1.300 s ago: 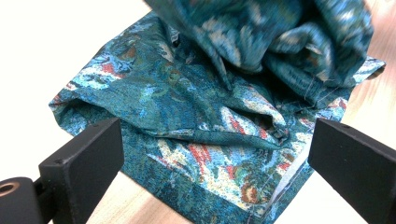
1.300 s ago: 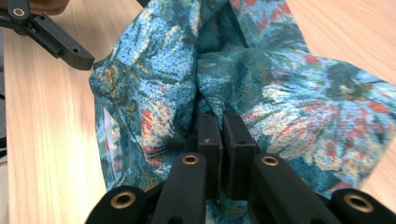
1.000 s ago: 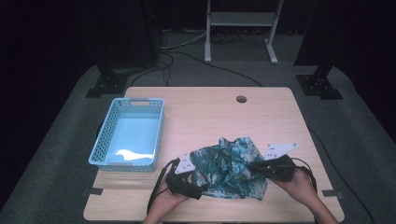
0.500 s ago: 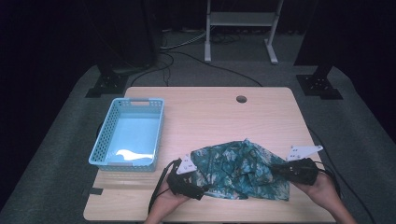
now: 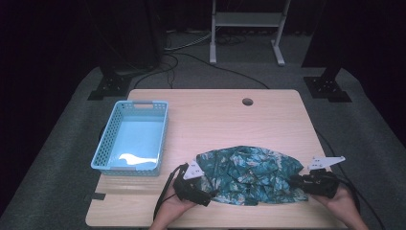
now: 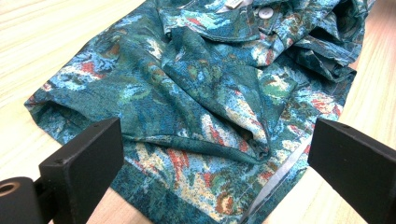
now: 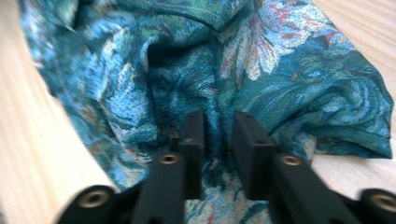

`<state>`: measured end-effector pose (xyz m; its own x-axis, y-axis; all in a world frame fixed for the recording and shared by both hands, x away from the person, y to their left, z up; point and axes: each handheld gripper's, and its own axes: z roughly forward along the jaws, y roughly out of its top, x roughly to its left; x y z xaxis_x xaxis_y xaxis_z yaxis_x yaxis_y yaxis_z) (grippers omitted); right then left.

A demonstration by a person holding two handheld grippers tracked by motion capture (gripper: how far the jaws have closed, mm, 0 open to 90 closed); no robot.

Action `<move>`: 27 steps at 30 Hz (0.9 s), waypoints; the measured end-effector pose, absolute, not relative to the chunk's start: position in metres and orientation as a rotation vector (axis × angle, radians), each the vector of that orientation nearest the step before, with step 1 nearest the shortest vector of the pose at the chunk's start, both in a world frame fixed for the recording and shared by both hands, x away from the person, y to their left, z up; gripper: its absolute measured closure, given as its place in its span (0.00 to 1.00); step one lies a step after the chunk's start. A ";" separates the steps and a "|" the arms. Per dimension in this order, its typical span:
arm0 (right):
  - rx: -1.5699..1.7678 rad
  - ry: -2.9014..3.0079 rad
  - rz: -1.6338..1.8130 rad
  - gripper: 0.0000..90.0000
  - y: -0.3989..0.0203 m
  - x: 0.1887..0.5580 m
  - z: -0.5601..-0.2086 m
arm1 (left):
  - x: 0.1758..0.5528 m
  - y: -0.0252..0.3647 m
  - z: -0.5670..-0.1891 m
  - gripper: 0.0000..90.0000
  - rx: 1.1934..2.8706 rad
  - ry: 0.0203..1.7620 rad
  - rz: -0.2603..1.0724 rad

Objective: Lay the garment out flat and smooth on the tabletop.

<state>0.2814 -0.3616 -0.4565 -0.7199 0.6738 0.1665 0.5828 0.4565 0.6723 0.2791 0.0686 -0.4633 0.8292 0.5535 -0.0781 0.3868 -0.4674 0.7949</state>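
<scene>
Both grippers sat at the table's near edge: the left gripper [image 5: 207, 188] gaped wide over the patterned shirt [image 5: 249, 175]; the right gripper [image 5: 296, 183], jaws just opening slightly, straddled a fold. Far left stood the blue basket [image 5: 107, 148].

Taking the shirt [image 5: 249, 175] as your landmark: it sprawls along the near edge of the table [image 5: 215, 115], between your left gripper [image 5: 203, 194] and right gripper [image 5: 298, 184], so you have little bare wood on the near side of it. Beyond the shirt, the tabletop lies open right up to the small round hole [image 5: 247, 101]. To the shirt's left, the blue basket [image 5: 131, 139] blocks a sweep at table height; a narrow bare strip separates them.
</scene>
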 end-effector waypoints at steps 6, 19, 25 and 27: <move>1.124 2.541 1.289 0.61 -0.363 0.276 -0.442 | 0.284 0.063 -0.462 0.05 2.119 0.682 0.231; 1.137 2.637 1.283 0.58 -0.336 0.275 -0.449 | 0.304 0.029 -0.468 0.17 2.205 0.693 0.216; 1.167 2.626 1.213 0.76 -0.325 0.286 -0.463 | 0.316 0.022 -0.466 0.26 2.204 0.730 0.216; 1.168 2.628 1.196 0.79 -0.324 0.288 -0.465 | 0.318 0.022 -0.464 0.26 2.212 0.728 0.220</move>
